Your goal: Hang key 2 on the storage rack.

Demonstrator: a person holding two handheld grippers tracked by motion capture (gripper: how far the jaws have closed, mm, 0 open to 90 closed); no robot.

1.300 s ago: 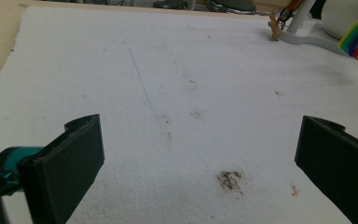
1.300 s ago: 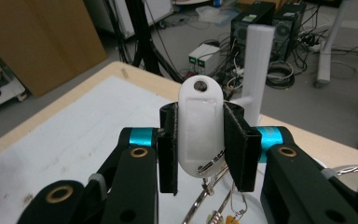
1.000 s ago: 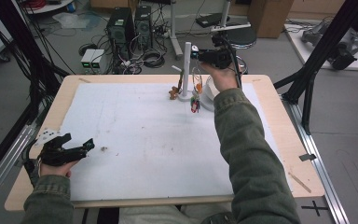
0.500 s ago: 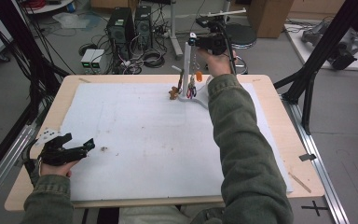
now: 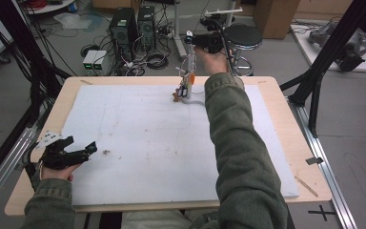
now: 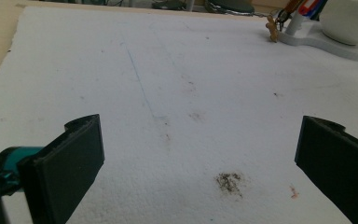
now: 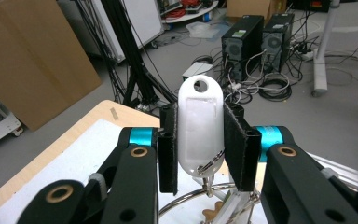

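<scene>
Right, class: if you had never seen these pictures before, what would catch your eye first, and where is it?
First, the white key tag clamped between the jaws of the right gripper, held up at the far edge of the table with keys dangling from its ring. Below it, a white stand sits on the white mat. The left gripper rests open at the near left corner.

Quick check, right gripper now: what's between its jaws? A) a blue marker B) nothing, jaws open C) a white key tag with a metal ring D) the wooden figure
C: in the right gripper view, the right gripper is shut on the white key tag, its two black jaws pressing the tag's sides, with the metal ring hanging from the tag's lower end.
</scene>
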